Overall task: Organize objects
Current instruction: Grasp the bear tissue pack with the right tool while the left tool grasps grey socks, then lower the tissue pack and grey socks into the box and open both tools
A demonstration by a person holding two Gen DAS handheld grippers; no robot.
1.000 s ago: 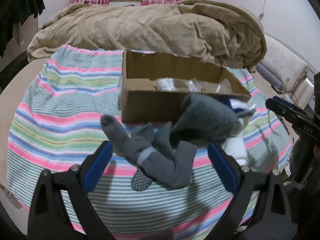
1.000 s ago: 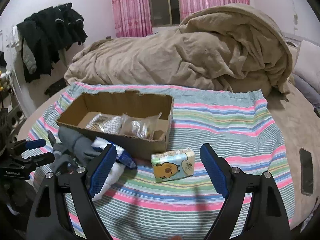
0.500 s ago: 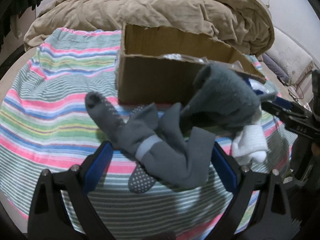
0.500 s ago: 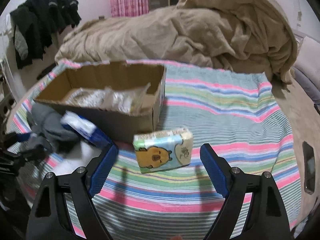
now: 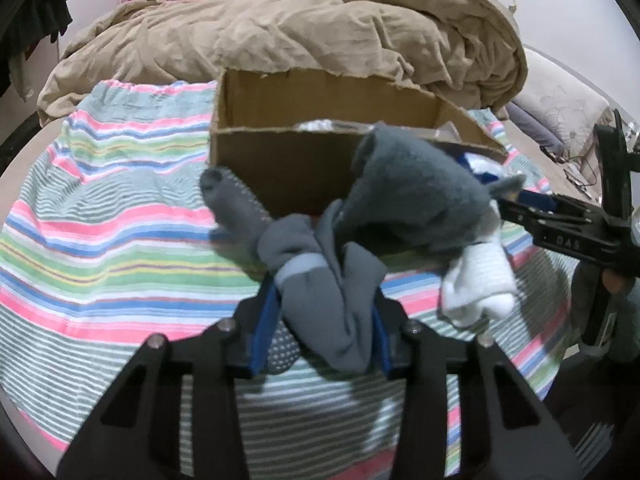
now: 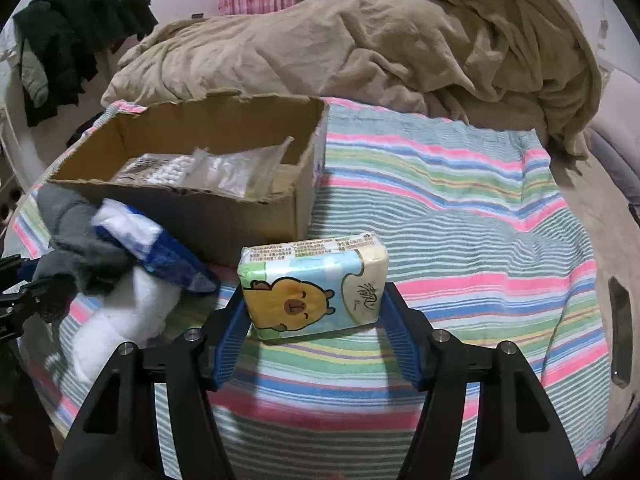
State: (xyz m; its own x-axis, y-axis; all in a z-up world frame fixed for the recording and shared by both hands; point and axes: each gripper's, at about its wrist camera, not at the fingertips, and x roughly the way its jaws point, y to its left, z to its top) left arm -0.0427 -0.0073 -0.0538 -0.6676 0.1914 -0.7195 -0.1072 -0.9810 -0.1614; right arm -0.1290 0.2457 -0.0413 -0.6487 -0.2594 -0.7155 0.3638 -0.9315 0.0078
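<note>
My left gripper [image 5: 322,320] is shut on a bundle of grey socks [image 5: 328,280] lying in front of an open cardboard box [image 5: 280,168]. A larger grey sock [image 5: 412,200] and a white sock [image 5: 476,280] lie to the right of it. My right gripper [image 6: 316,320] has closed around a tissue pack [image 6: 312,284] with a cartoon bear, just right of the box [image 6: 224,208]; its pads [image 6: 230,336] touch the pack's sides. The right gripper also shows in the left wrist view [image 5: 560,224].
The box holds clear plastic bags [image 6: 224,168]. A striped blanket [image 6: 460,220] covers the bed, with a heaped tan duvet [image 6: 380,40] behind. Dark clothes [image 6: 80,28] hang at the far left. A blue and white pack [image 6: 152,248] lies by the socks.
Both grippers moved forward and closed: the left onto the grey socks, the right onto the tissue pack. Both were wide open a second ago.
</note>
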